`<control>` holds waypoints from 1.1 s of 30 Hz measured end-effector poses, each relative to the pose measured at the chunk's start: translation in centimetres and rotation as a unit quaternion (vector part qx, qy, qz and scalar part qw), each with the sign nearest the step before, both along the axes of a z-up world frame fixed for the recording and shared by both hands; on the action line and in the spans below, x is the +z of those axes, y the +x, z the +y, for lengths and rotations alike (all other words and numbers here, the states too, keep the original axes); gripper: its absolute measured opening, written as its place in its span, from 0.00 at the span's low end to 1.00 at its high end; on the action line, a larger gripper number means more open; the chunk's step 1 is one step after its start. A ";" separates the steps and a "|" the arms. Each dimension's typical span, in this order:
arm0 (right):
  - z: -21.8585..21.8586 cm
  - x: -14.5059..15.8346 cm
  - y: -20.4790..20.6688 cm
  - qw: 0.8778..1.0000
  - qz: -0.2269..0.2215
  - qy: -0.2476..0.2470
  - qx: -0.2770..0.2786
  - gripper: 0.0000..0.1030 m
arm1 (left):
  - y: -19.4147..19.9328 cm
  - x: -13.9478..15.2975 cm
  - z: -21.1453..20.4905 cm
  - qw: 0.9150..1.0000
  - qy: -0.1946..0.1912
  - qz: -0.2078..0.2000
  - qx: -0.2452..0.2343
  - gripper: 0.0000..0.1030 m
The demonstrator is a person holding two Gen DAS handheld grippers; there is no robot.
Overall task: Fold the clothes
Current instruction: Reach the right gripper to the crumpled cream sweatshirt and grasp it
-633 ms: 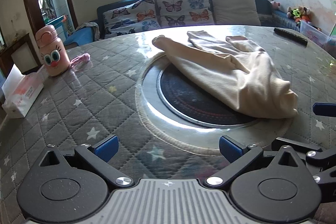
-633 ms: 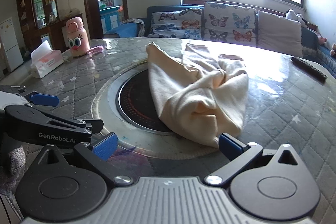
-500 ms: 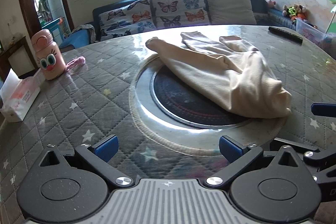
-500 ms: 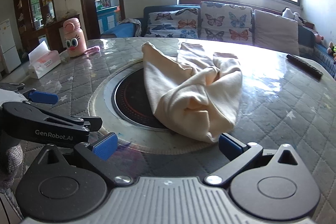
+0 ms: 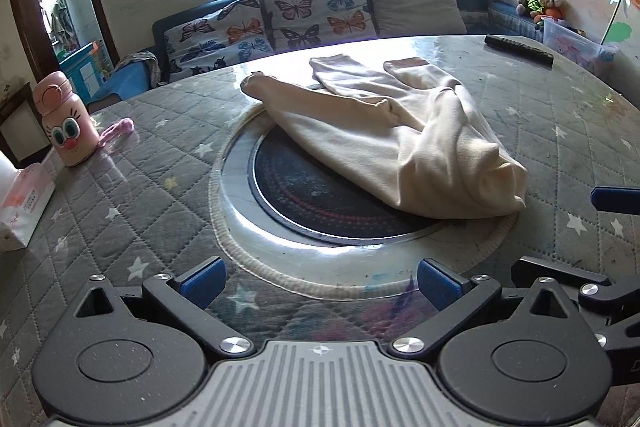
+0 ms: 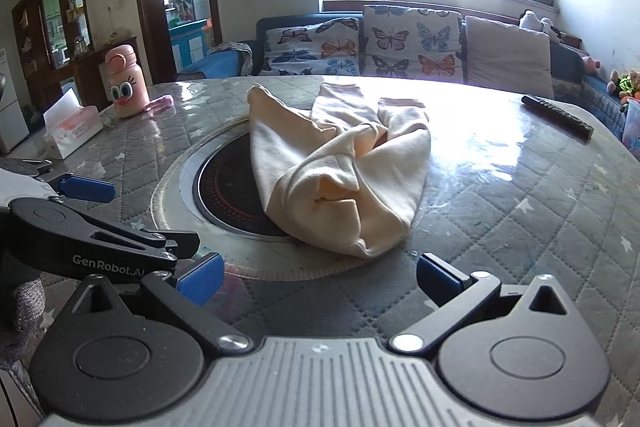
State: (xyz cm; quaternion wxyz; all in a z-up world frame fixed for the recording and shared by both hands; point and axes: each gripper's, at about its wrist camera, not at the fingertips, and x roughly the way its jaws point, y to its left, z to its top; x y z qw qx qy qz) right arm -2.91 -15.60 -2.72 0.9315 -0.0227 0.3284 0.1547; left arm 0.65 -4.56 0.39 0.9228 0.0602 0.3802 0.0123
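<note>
- On the table [image 5: 120, 187], across the far side of the round burner [image 5: 320, 195]: cream garment [image 5: 392, 131], bunched and twisted, not flat.
- Garment looks like small pants or leggings; two leg ends [image 5: 404, 65] point away toward the sofa [image 5: 304, 15], wide end heaped at the near right.
- In the right view the near end of the garment [image 6: 344, 187] is rolled in on itself, with loose overlapping flaps.
- Left gripper [image 5: 318, 281]: fingers wide apart, holding nothing, low over the table, short of the burner rim.
- Right gripper [image 6: 318, 277]: fingers wide apart, empty, near the garment's closest edge but not touching it.
- Left gripper also shows at the left edge of the right view, beside the right one.
- Progress, judged: at the start. No neat fold visible; cloth is only crumpled.
- Left to do, judged: grab it, spread it flat, line up the legs, fold, square up.
- Likely first grip is the heaped near end, closest to the right gripper.
- Clutter stays well apart from the cloth: bottle [image 5: 66, 119], tissue box [image 5: 20, 203], remote [image 5: 518, 49].
</note>
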 end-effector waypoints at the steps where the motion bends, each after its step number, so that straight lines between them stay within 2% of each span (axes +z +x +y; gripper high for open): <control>1: -0.1 0.0 0.0 1.000 0.000 0.000 -0.002 1.00 | 0.0 0.0 -0.1 1.000 0.000 0.000 0.000 1.00; 15: -0.3 0.8 0.7 1.000 -0.007 -0.002 -0.001 1.00 | 1.1 1.1 -0.3 1.000 0.009 -0.011 -0.001 1.00; 33: -0.6 1.7 6.3 1.000 0.001 0.019 0.000 1.00 | 4.9 0.8 1.8 1.000 0.016 -0.004 -0.023 1.00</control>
